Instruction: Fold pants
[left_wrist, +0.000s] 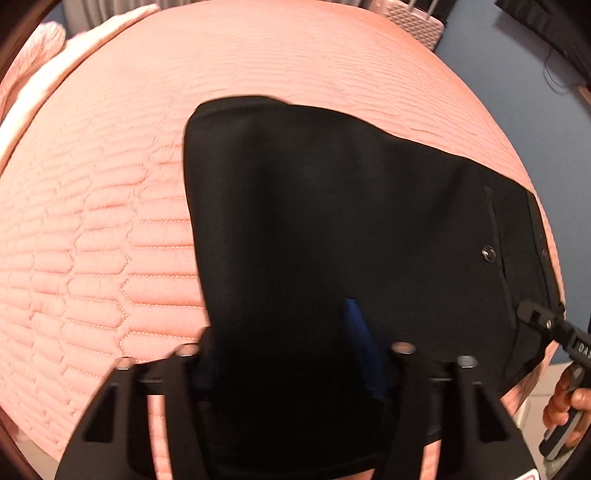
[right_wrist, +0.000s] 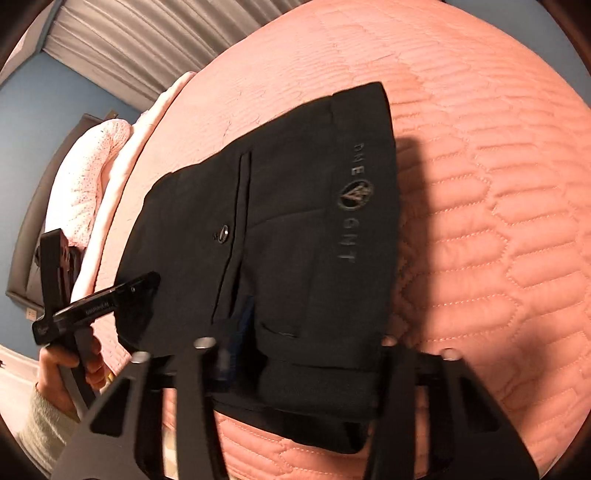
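Lying folded on the pink quilted bed (left_wrist: 110, 221), black pants (left_wrist: 332, 221), near the bed's close edge.

Reaching down from the bottom of the left wrist view, left gripper (left_wrist: 295, 354), fingers standing either side of the near end of the pants, dark cloth filling the gap between them. Looking part closed with the fabric bunched between; not clear from the blur whether the pads are truly pressing.

Reaching down likewise in the right wrist view, right gripper (right_wrist: 295, 350), fingers straddling the near corner of the waistband (right_wrist: 360, 192) end, a thick fold of cloth sitting between them. Also part closed around the fabric; a firm pinch impossible to confirm.

Showing a little farther on across the cloth, a welt pocket with a small round button (right_wrist: 222, 232), and grey lettering with a round logo running along the waistband.

Appearing at the right edge of the left wrist view, the right gripper's fingertip (left_wrist: 535, 314) touching the waistband edge, with the person's hand (left_wrist: 569, 410) gripping the handle below.

Appearing at the left of the right wrist view, the left gripper lying at the pants' far side, held by a hand (right_wrist: 70, 369) in a pale knit sleeve (right_wrist: 44, 424).

Lying beyond, pink patterned pillows (right_wrist: 96, 177) at the head of the bed, then a blue wall (right_wrist: 48, 99) and grey curtains (right_wrist: 155, 40).
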